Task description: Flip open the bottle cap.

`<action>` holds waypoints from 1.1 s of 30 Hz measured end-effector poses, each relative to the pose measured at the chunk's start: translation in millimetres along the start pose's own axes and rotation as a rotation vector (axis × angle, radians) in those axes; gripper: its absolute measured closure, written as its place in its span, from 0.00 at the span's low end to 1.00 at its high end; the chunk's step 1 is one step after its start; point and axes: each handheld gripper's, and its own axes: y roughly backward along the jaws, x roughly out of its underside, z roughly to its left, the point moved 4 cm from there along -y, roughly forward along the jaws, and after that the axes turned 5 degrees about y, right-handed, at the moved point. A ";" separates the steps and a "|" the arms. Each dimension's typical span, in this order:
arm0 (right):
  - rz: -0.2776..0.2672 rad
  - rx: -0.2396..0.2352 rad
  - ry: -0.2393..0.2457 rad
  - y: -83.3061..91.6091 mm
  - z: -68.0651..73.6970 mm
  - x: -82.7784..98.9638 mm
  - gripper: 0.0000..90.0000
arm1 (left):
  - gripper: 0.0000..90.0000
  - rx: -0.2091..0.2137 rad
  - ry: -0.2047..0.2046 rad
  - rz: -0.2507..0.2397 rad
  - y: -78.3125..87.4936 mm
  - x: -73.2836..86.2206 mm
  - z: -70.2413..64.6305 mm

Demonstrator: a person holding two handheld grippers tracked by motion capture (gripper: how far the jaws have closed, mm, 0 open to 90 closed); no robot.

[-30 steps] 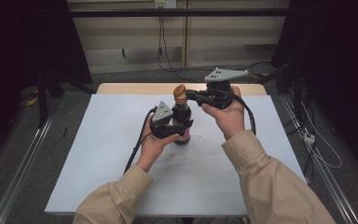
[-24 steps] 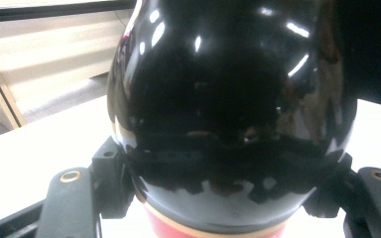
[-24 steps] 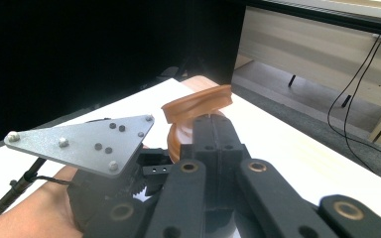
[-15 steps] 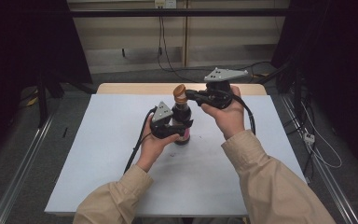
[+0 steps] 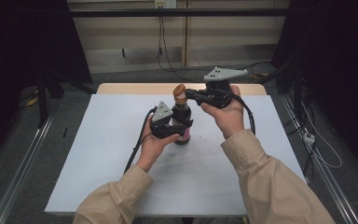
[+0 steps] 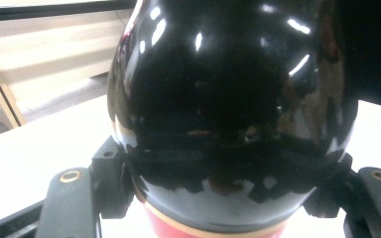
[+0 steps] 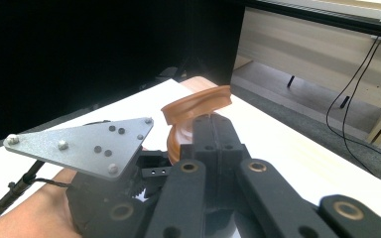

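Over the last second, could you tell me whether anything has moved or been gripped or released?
Nothing has visibly changed. The left gripper stays clamped around the dark bottle standing on the white table, and the right gripper remains closed at the bottle's orange cap, with both hands in the same places as before.

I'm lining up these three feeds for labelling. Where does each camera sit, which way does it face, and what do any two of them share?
High view: fixed above the person's side, facing forward and down on the table; both forearms, left claw, right claw.
Left gripper view: rides the left claw, facing the dark bottle between its jaws.
Right gripper view: rides the right claw, facing the brown cap; the left hand shows.
Shared: bottle and cap also appear from above.
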 end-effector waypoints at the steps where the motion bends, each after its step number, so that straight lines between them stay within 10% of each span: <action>1: 0.001 -0.001 0.000 0.1 0.0 0.0 1.00 | 0.34 0.002 -0.002 0.000 0.0 0.0 0.1; 33: -0.004 0.007 0.003 0.1 0.6 -3.8 1.00 | 0.34 -0.001 0.003 -0.003 0.0 0.4 -0.1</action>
